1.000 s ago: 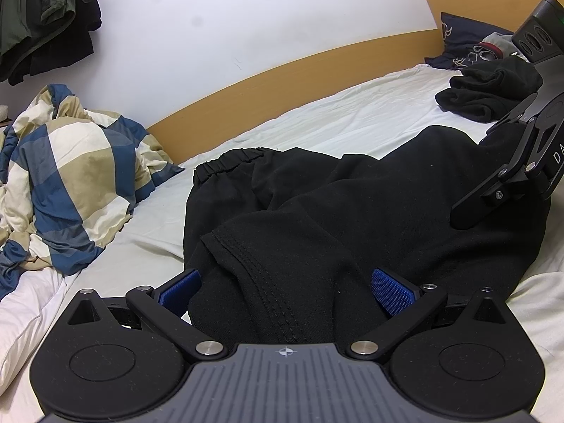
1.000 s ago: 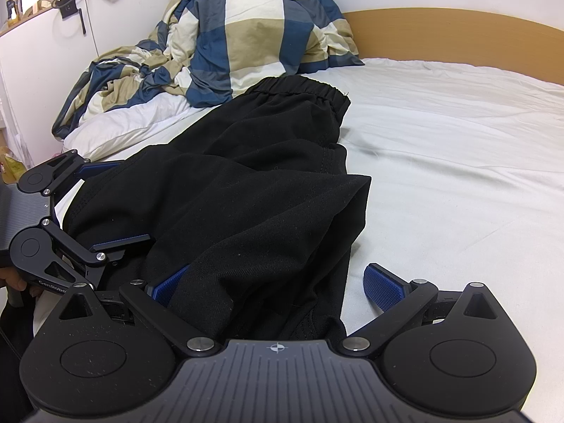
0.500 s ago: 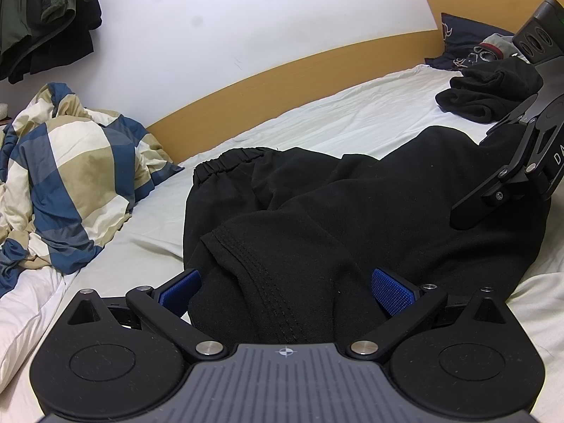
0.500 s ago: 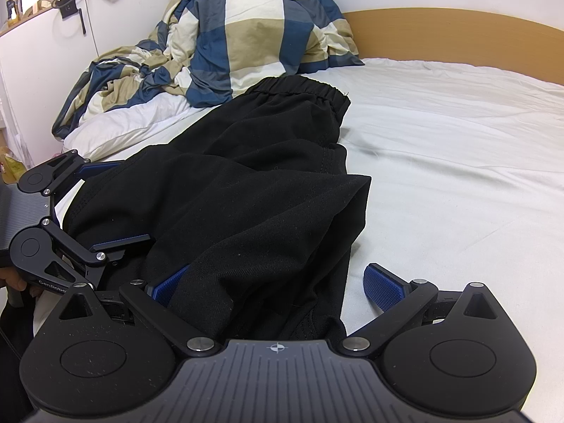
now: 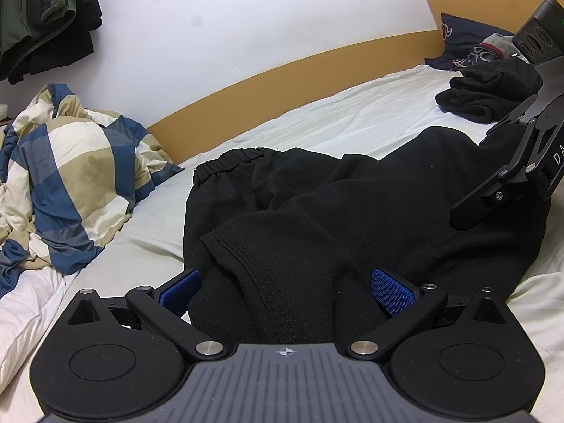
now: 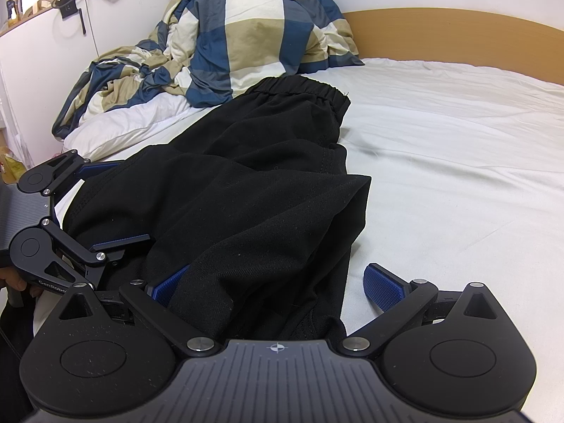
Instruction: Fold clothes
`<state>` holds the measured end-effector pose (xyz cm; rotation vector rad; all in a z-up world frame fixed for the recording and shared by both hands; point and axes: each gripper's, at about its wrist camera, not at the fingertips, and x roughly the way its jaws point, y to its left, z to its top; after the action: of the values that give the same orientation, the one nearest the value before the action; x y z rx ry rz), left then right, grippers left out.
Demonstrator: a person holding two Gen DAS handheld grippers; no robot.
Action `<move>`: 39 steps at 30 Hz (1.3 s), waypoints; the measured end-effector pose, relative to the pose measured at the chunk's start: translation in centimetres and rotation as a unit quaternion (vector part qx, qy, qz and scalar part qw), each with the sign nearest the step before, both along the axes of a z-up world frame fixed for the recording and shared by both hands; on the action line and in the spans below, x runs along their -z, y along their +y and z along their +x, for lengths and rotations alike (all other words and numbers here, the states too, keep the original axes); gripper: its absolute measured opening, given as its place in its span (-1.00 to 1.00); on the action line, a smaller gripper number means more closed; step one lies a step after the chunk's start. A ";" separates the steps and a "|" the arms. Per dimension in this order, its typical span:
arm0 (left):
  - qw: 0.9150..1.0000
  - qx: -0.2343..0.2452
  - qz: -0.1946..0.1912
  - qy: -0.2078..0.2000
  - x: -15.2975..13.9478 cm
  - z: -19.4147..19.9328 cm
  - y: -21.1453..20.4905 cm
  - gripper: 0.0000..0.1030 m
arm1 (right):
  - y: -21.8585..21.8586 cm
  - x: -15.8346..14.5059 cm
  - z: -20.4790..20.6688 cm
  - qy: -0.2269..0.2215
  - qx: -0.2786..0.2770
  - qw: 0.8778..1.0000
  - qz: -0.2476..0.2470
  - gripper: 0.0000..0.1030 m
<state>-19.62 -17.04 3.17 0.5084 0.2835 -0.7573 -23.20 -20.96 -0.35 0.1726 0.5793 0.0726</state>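
Note:
Black trousers [image 5: 317, 211] lie crumpled on the white sheet [image 5: 352, 123], their elastic waistband [image 5: 229, 162] at the far end. My left gripper [image 5: 285, 290] is open, and a stitched leg hem [image 5: 253, 268] lies between its blue pads without being pinched. In the right wrist view the trousers [image 6: 253, 183] run away from me towards the waistband [image 6: 299, 88]. My right gripper [image 6: 276, 283] is open too, with the other leg end bunched against its left pad. Each gripper shows in the other's view: the right gripper [image 5: 486, 172] and the left gripper [image 6: 109, 204].
A blue, beige and white checked duvet [image 6: 246, 28] is heaped beside the waistband. A pile of dark clothes [image 5: 490, 95] and a navy pillow [image 5: 458, 42] lie near the wooden bed frame [image 5: 282, 74]. Jackets [image 5: 42, 10] hang on the wall. White cupboards [image 6: 53, 53] stand on the left.

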 end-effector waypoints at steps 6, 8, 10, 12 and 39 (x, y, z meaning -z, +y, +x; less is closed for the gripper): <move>1.000 0.001 -0.001 0.000 0.0 0.1 0.2 0.99 | 0.0 0.0 0.0 0.000 0.000 1.000 0.000 1.00; 1.000 0.001 -0.001 0.000 0.0 0.1 0.3 0.99 | 0.0 0.0 0.0 0.000 0.000 1.000 0.000 1.00; 1.000 0.001 -0.001 0.000 0.0 0.1 0.2 0.99 | 0.0 0.0 0.0 0.000 0.000 1.000 0.000 1.00; 1.000 0.001 -0.001 0.000 0.0 0.1 0.3 0.99 | 0.0 0.0 0.0 0.000 0.000 1.000 0.000 1.00; 1.000 0.001 -0.001 0.000 0.0 0.0 0.3 0.99 | 0.0 0.1 0.0 0.000 -0.001 1.000 0.000 1.00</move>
<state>-19.61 -16.74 3.13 0.5081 0.2816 -0.7600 -23.23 -21.01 -0.40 0.1724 0.5796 0.0737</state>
